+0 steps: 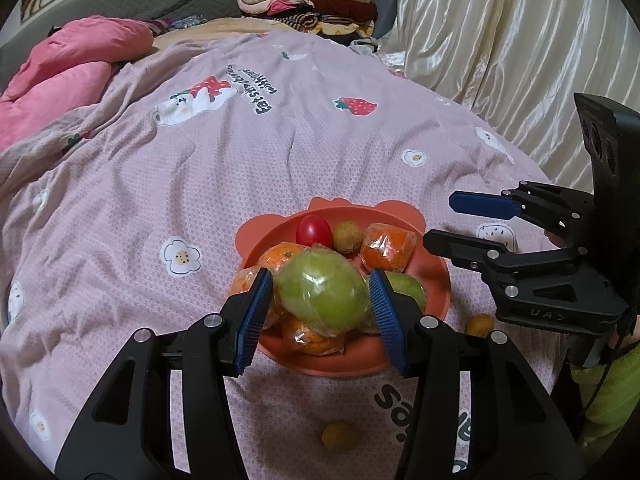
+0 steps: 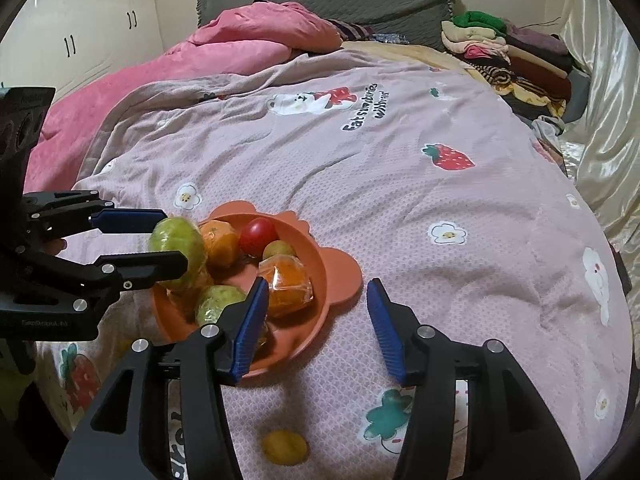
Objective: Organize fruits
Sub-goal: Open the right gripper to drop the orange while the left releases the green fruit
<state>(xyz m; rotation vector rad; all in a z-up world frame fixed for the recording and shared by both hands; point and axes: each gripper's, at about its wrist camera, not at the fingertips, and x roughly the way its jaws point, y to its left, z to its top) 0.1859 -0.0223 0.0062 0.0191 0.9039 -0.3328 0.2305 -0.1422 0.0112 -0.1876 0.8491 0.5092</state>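
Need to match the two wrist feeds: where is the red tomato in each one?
Left wrist view: red tomato sits at the far side of the orange plate, beyond the wrapped green fruit.
Right wrist view: red tomato lies left of centre, at the plate's far side.
Shared landmark: the strawberry print on the bedspread.

Lowest wrapped orange (image 1: 316, 340) half hidden under green fruit (image 1: 324, 290)

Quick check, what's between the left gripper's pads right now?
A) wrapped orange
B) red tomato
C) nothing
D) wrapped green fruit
D: the left gripper has its blue pads against both sides of the wrapped green fruit, held over the orange plate; the right wrist view shows the same fruit between those fingers.
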